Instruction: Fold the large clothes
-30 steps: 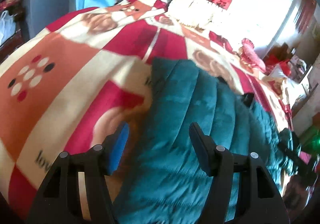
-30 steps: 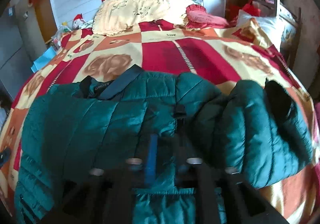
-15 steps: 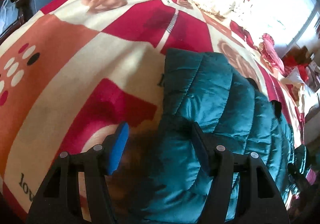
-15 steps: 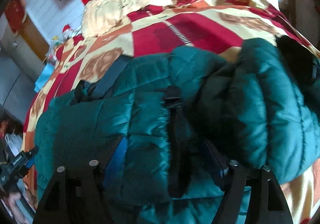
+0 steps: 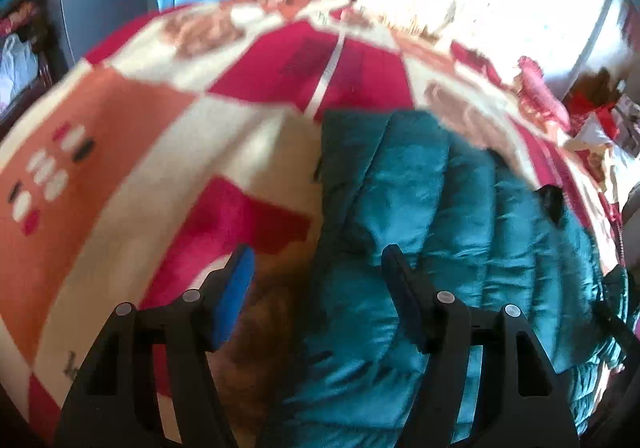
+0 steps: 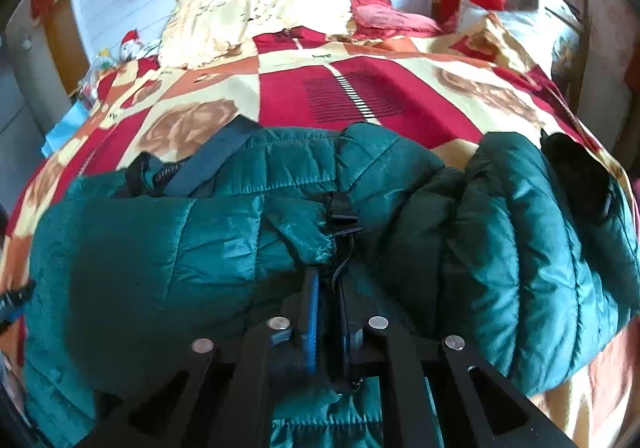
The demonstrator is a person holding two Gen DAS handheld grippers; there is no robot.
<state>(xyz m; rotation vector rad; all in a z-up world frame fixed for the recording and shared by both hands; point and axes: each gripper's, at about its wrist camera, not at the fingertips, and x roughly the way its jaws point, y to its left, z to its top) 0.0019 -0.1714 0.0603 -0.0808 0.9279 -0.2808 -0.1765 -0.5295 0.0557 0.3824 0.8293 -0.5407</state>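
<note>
Jacket (image 6: 224, 244), green and puffy, lies spread on the bed (image 6: 360, 96); I worry its slick fabric slips free if I lift unevenly. Right tongs (image 6: 326, 280) are clamped on a fold near its middle; left tongs (image 5: 316, 268) are parting, straddling the jacket's edge, gripping nothing.

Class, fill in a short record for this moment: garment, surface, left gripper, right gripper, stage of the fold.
garment: teal puffer jacket, spread out
surface: bed with a red patterned blanket
left gripper: jaws opening, astride the jacket's edge, not pressing it
right gripper: shut on jacket fabric near the black buckle
stage: one grip taken, fold not yet made
</note>
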